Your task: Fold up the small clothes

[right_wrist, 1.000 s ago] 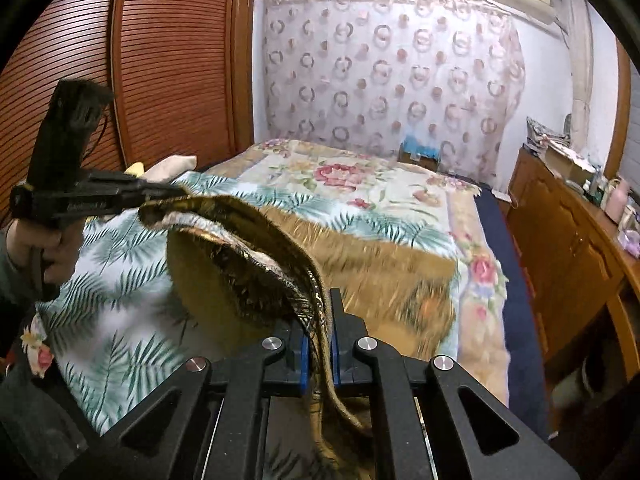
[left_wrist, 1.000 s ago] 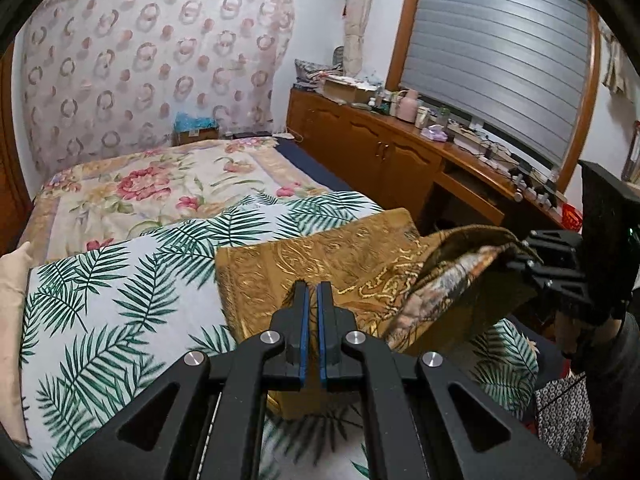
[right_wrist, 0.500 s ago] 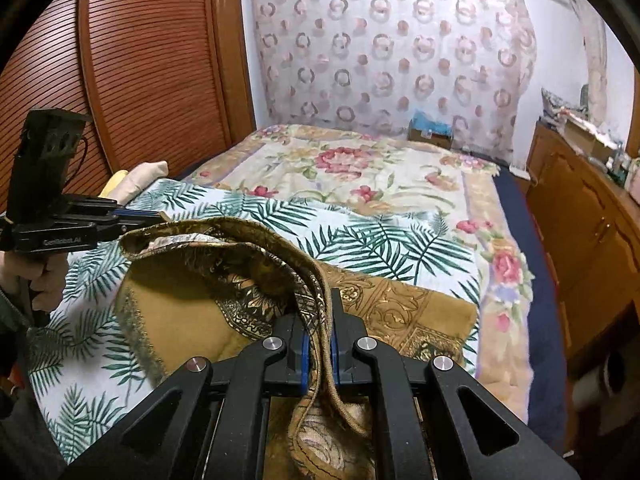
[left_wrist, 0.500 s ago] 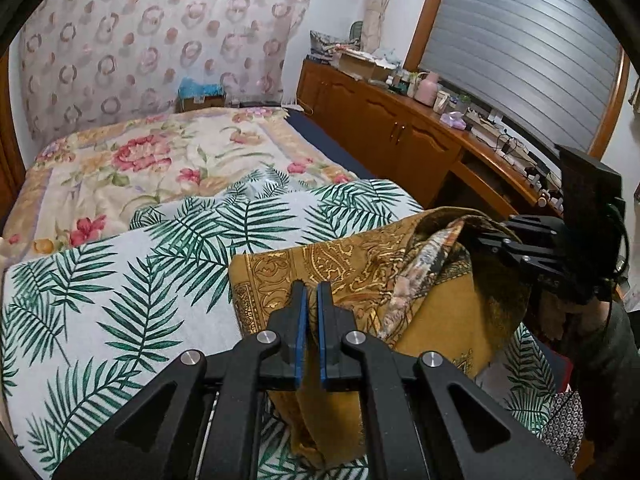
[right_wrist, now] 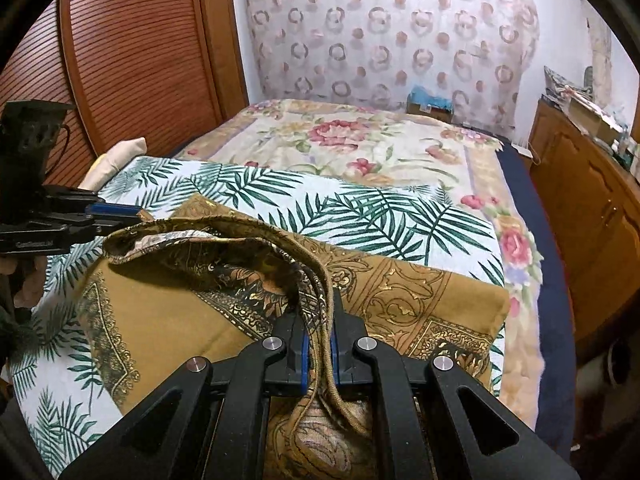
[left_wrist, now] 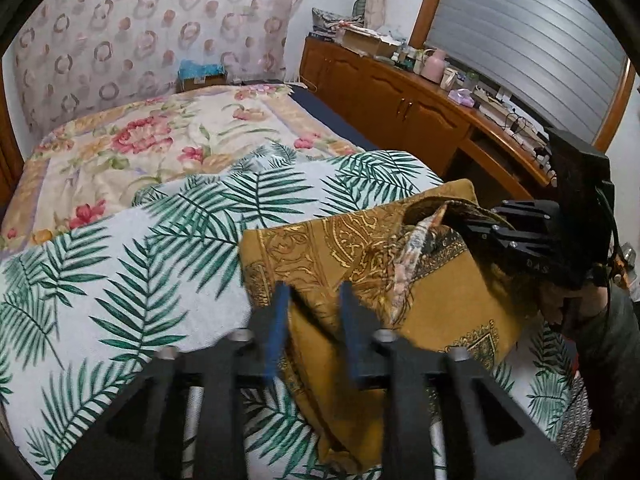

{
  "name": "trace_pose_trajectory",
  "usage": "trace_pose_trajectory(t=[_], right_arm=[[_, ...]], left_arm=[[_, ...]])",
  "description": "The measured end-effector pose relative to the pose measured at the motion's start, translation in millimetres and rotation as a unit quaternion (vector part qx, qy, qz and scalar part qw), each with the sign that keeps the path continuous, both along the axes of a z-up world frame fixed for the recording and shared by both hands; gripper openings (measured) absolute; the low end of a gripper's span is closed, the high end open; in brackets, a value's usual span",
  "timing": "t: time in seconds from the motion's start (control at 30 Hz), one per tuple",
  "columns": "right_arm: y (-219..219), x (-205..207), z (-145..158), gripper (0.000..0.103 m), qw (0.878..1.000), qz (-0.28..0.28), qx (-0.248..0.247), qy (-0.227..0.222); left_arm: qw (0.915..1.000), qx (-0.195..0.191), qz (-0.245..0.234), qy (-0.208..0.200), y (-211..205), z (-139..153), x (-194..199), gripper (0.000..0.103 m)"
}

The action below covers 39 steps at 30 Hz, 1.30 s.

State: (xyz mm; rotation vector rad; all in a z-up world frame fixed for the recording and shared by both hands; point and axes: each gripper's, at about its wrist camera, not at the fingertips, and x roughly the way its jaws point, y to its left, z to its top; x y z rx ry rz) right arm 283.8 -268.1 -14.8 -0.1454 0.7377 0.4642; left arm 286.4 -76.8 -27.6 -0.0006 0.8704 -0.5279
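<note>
Left tool [left_wrist: 312, 312] opening, jaws astride mustard patterned cloth [left_wrist: 440, 304], pads clear. Right tool [right_wrist: 318, 344] clamped on cloth hem. Cloth folded on palm-print sheet [left_wrist: 120, 264] over bed [right_wrist: 360, 152]; wooden dresser [left_wrist: 400, 108] alongside.

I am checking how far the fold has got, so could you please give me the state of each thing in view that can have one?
Left claw: jaws opening, cloth edge between them but no longer pinched.
Right claw: shut on the mustard cloth's hem.
Mustard cloth: folded over on the palm-leaf sheet, top edge bunched and partly lifted.
Window shutter: lowered.
Cabinet doors: closed.
</note>
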Motion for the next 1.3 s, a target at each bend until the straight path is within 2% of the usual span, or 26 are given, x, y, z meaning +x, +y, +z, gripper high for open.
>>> trace_pose_trajectory(t=[0.1, 0.17, 0.2, 0.3, 0.37, 0.47, 0.57, 0.67, 0.87, 1.0, 1.23, 1.3], right_arm=[[-0.3, 0.1, 4.4, 0.007, 1.000, -0.007, 0.002, 0.000], [-0.8, 0.0, 9.0, 0.008, 1.000, -0.017, 0.005, -0.001], [-1.4, -0.5, 11.4, 0.010, 1.000, -0.020, 0.007, -0.004], [-4.8, -4.7, 22.3, 0.025, 0.999, -0.037, 0.009, -0.020], [-9.3, -8.7, 31.1, 0.049, 0.998, -0.060, 0.012, -0.026], [-15.4, -22.4, 42.9, 0.065, 0.995, -0.083, 0.011, -0.045], [-21.7, -43.3, 50.7, 0.072, 0.993, -0.102, 0.004, -0.060], [-33.1, -60.7, 49.8, 0.073, 0.990, -0.132, -0.006, -0.056], [-47.9, -85.2, 34.1, 0.073, 0.987, -0.157, -0.018, -0.029], [-56.9, -83.6, 16.9, 0.073, 0.985, -0.174, 0.010, 0.013], [-63.0, -74.3, -0.8, 0.073, 0.985, -0.151, 0.063, 0.061], [-65.0, -71.9, -1.5, 0.073, 0.985, -0.142, 0.069, 0.066]], left_arm=[[1.0000, -0.005, 0.001, -0.005, 6.7, 5.7, -2.1, 0.055], [0.9999, -0.011, 0.003, -0.010, 12.8, 9.8, -3.8, 0.068], [0.9998, -0.012, 0.004, -0.012, 15.0, 11.6, -4.7, 0.070], [0.9996, -0.018, 0.010, -0.020, 21.1, 16.1, -7.0, 0.072], [0.9994, -0.018, 0.016, -0.023, 22.7, 15.3, -5.4, 0.072], [0.9999, -0.009, 0.006, -0.007, 16.9, 6.6, 4.9, 0.072], [0.9999, 0.005, -0.009, 0.013, 10.1, -5.6, 21.2, 0.072], [0.9997, 0.006, -0.006, 0.025, 9.0, -10.7, 33.7, 0.072], [0.9994, 0.013, -0.004, 0.033, 2.4, -20.0, 47.6, 0.072], [0.9989, 0.017, -0.008, 0.044, -1.8, -29.2, 50.2, 0.072], [0.9990, 0.018, -0.012, 0.040, -1.2, -33.5, 52.4, 0.072], [0.9992, 0.012, -0.016, 0.035, -1.0, -34.1, 51.8, 0.065]])
